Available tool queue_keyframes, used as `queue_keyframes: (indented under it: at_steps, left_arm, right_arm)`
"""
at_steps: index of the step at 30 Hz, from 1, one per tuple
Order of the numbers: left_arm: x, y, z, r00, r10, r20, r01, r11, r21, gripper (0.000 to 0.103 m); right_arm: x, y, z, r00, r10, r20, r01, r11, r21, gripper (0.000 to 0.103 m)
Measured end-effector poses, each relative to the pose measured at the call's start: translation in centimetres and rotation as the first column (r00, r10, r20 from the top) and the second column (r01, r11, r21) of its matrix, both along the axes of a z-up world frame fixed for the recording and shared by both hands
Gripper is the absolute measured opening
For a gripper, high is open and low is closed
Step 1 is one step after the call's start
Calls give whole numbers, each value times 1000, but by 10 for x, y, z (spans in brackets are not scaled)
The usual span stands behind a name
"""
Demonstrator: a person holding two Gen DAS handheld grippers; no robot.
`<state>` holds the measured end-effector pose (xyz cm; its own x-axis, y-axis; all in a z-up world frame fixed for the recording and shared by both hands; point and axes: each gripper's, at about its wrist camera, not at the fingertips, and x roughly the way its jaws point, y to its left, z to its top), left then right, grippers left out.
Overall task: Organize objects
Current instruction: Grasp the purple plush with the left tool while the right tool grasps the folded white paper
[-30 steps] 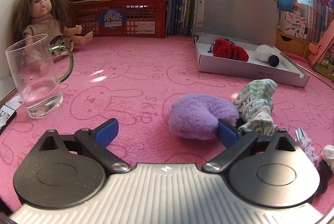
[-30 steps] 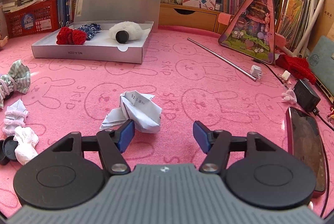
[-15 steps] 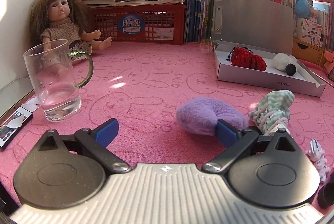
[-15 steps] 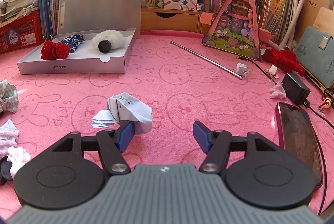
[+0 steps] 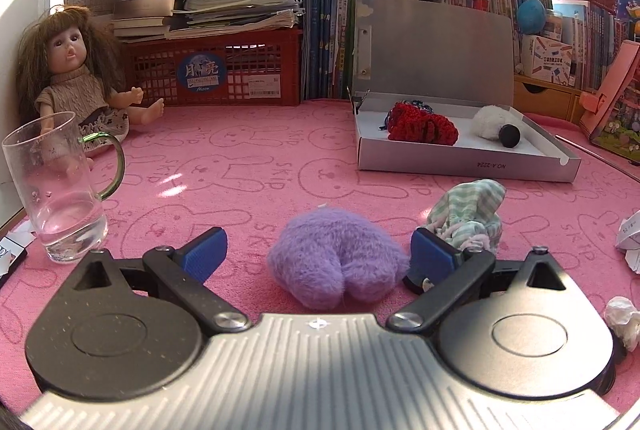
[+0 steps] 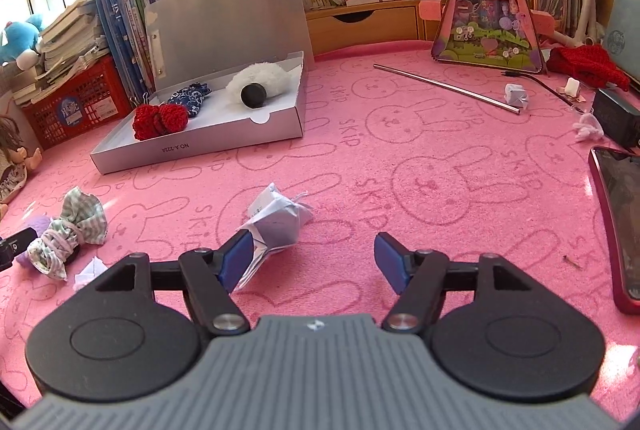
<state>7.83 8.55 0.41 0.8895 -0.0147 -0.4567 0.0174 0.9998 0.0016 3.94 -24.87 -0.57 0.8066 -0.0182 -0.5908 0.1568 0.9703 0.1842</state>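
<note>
Left gripper [image 5: 318, 254] low over the pink mat [image 5: 256, 165], pitched down toward it, jaws wide and level. A purple plush [image 5: 340, 264] lies on the mat between the pads; its right flank is at or just beside the right pad [image 5: 434, 254], contact not resolvable, and a clear gap separates it from the left pad. No squeeze visible, so the gripper reads as open. Plush is a rounded lump, cleft end facing the camera, its long axis running near-to-far. Just right of the right pad is a striped cloth bundle [image 5: 472, 213], apart from the plush. Right gripper [image 6: 316, 256] also angled down at the mat, and the view is rolled so the far shelf line tilts. Its jaws have just been opening; they now stand wide with bare mat between them. A crumpled paper [image 6: 276, 218] lies at the left pad [image 6: 238, 258], overlapping its tip from the far side, mostly outside the gap; not gripped. Paper's long axis runs from near-left to far-right, pointed end to the far right. Far left in the right view, the open grey box [image 6: 192, 149] holds a red knit piece [image 6: 158, 119], a blue patterned piece [image 6: 190, 97] and a white fluffy item with a black end [image 6: 260, 83]. Glass mug [image 5: 56, 189] stands upright at near left in the left view, a doll [image 5: 76, 69] seated behind it. A phone [image 6: 618, 226] lies at the right edge of the right view.
</note>
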Motion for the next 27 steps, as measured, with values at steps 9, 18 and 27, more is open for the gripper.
queue_keyframes:
  at_steps: [9,18,27]
  left_arm:
    - [1,5,-2,1000,25,-4,-25,1000,-6,100]
    - [1,6,-4,1000,19,-7,-20,1000,-13,100]
    - [3,5,-7,1000,20,-13,-20,1000,-16,100]
  right_arm:
    - [-18,43,12,987,50,151,-11,969,-245,76]
    - [-3,54,14,985,117,129,-84,968,-238,55]
    - [1,30,-4,999,4,39,4,979,-206,43]
